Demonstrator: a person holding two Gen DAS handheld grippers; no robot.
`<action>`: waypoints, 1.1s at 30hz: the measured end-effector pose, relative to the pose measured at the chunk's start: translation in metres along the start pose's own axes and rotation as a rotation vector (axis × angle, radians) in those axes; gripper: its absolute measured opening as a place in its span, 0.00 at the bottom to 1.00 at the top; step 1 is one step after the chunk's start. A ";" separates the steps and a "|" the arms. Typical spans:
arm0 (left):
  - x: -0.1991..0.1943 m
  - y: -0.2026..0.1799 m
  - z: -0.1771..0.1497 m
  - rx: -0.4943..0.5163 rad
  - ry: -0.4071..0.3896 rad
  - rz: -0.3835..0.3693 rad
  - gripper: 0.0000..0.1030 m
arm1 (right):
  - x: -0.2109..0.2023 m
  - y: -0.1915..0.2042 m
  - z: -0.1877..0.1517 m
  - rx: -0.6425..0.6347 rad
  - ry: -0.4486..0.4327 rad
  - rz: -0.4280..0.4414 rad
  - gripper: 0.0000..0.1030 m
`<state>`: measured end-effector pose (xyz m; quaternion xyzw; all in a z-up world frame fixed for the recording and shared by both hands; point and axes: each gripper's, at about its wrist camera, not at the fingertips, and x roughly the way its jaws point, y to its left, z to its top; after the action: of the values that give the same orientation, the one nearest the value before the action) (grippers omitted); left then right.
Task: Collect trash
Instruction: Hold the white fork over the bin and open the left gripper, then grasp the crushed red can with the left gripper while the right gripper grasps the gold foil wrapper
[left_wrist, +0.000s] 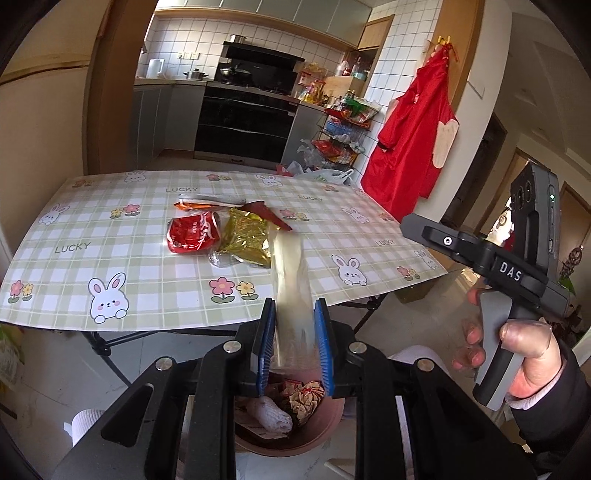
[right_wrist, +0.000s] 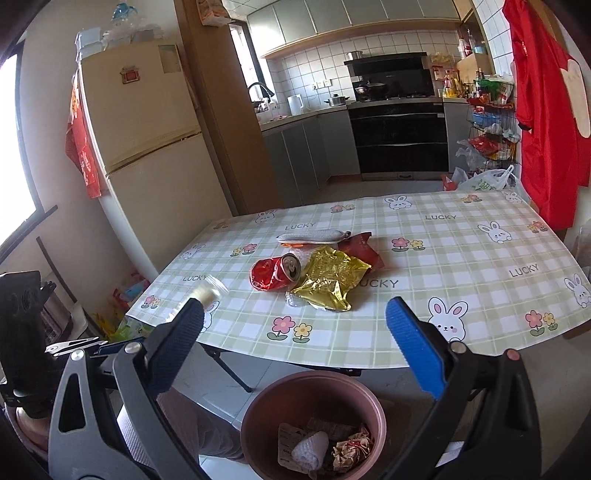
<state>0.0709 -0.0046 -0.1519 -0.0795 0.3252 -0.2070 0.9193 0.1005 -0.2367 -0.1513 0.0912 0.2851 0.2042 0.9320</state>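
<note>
— Left gripper (left_wrist: 293, 332)?
— It clamped a clear plastic bottle (left_wrist: 290, 273) directly above the pink bin (left_wrist: 325, 424); I judged the drop was next.
— Right gripper (right_wrist: 295, 325)?
— Spread wide, holding nothing, above that bin (right_wrist: 258, 406); crushed can (right_wrist: 275, 273) and gold wrapper (right_wrist: 328, 280) lay on the table beyond it.

Glossy metal can (right_wrist: 275, 273), shiny crinkled gold foil wrapper (right_wrist: 328, 282), clear plastic bottle (left_wrist: 291, 291), smooth matt bin (right_wrist: 258, 410).
</note>
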 end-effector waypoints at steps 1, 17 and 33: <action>0.000 -0.002 0.002 0.007 -0.002 -0.012 0.37 | 0.000 -0.002 -0.001 0.009 0.001 -0.002 0.95; -0.024 0.031 0.012 -0.087 -0.111 0.089 0.94 | -0.002 -0.014 -0.003 0.052 0.003 -0.022 0.95; -0.021 0.078 0.021 -0.167 -0.126 0.204 0.94 | 0.019 -0.028 0.000 0.039 0.041 -0.059 0.95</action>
<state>0.0954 0.0750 -0.1453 -0.1352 0.2894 -0.0790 0.9443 0.1241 -0.2534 -0.1692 0.0969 0.3109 0.1730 0.9295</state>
